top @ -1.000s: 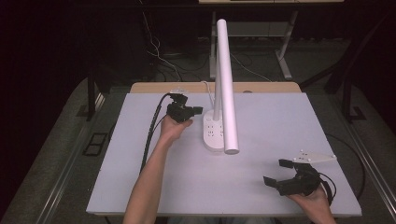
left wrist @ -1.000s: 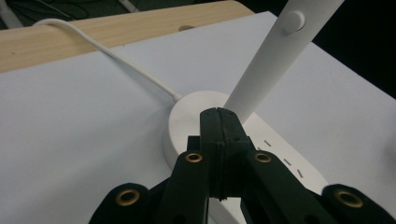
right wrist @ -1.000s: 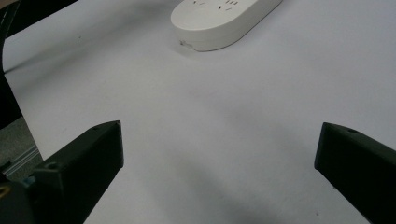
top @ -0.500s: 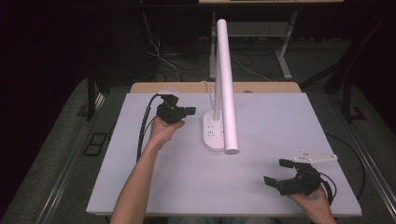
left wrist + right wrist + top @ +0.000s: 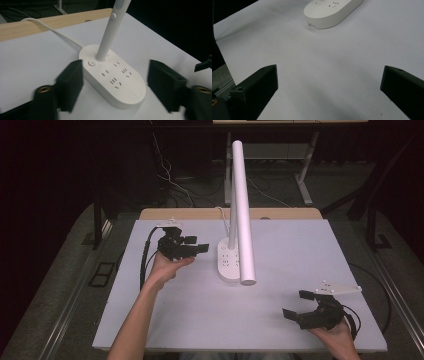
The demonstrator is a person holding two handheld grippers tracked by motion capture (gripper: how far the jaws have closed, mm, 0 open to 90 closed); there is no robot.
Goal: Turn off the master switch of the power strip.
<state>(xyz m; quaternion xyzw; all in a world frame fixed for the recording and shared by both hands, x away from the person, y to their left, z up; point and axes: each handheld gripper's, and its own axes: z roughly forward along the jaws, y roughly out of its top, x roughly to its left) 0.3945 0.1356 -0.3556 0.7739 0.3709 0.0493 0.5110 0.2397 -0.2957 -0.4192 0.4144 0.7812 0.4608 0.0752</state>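
A white desk lamp stands mid-table on an oval base (image 5: 229,265) with several sockets in its top. Its long white tube (image 5: 241,210) leans forward over the base. My left gripper (image 5: 197,245) is open just left of the base, jaws pointing at it. In the left gripper view the base (image 5: 117,85) lies between and beyond the open jaws of the left gripper (image 5: 116,72), with a round power button (image 5: 92,63) beside the stem (image 5: 107,37). My right gripper (image 5: 296,304) is open near the table's front right. In its own view the right gripper (image 5: 329,82) faces bare table, with the base (image 5: 332,11) far ahead.
The white tabletop (image 5: 280,240) has a wooden strip (image 5: 200,214) along its back edge. The lamp's white cable (image 5: 50,27) runs from the base over that edge. Cables and metal frame legs lie on the dark floor behind the table.
My left gripper has drawn back to the left, away from the lamp base, and stays open. The right gripper and the lamp have not moved.
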